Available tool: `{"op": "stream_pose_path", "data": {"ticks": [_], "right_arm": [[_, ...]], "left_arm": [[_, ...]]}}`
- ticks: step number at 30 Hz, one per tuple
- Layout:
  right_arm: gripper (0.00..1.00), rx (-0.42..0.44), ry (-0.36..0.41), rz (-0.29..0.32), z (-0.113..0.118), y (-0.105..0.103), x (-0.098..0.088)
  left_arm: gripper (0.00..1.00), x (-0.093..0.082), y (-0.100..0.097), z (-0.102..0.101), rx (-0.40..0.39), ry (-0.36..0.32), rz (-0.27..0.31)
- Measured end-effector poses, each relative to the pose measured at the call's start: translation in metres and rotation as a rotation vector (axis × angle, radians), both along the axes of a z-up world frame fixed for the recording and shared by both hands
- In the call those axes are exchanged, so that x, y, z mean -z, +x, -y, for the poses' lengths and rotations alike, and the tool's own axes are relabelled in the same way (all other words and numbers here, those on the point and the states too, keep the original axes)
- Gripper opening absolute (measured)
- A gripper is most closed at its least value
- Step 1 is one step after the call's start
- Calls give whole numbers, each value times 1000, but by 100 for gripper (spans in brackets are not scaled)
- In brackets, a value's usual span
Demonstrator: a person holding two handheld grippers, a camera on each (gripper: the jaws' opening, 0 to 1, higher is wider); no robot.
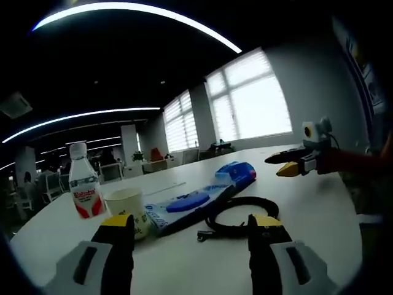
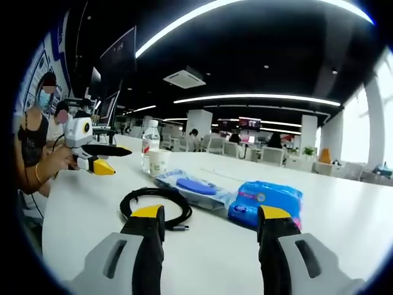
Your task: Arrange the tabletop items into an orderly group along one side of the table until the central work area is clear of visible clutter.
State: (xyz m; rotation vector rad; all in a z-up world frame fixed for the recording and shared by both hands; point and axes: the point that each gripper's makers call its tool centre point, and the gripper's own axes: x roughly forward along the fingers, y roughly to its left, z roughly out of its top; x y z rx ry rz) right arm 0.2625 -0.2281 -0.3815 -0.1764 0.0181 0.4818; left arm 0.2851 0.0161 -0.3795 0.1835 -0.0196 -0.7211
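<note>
Both my grippers hang spread and empty over the white table (image 1: 319, 215) — I judge nothing is picked yet. Ahead of my left gripper (image 1: 191, 236), the paper cup (image 1: 126, 203) sits just beyond the left jaw, the water bottle (image 1: 84, 181) behind it. The coiled black cable (image 2: 155, 206) lies between my right gripper's (image 2: 212, 230) jaws, closest to hand. Beyond it the flat wipes pack (image 2: 191, 186) and the blue pouch (image 2: 267, 201) clutter the centre — no clear lane past them.
</note>
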Motion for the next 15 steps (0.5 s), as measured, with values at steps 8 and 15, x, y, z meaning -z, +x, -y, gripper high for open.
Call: {"op": "stream_pose_path", "data": {"ticks": [8,15], "right_arm": [[64,29,-15,2,0,-10,-2],[81,41,3,45,-6,-23,-15]], "left_arm": [[86,-5,-9,-8,-4,-36,-7],[91,-4,-20,-12,-5,-61,16]]}}
